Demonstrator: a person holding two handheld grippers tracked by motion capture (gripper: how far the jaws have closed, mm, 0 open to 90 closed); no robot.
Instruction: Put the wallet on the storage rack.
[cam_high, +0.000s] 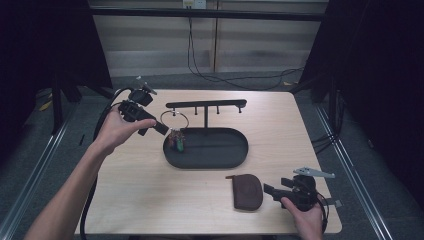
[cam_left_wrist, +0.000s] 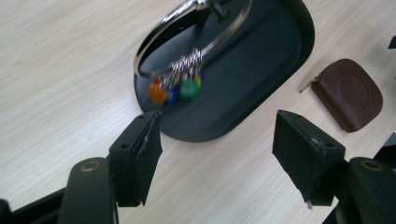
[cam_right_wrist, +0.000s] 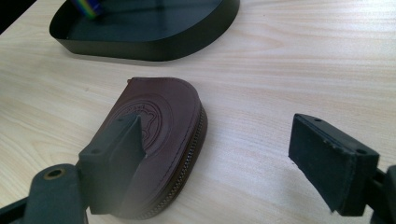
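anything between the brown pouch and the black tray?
Nothing: bare wood separates the brown pouch from the black tray in the right gripper view; the high view agrees.

Both forearms showing bare, no sleeves. Left gripper (cam_high: 161, 128) & right gripper (cam_high: 268, 189): black blocky jaws w/ brass-looking screws, black cables trailing, grey plate topping right.

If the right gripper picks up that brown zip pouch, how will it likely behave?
The brown pouch lies flat and looks like soft leather, so it will probably flex or sag rather than stay stiff. Its low, domed shape seems unlikely to roll. It looks thin, probably light.
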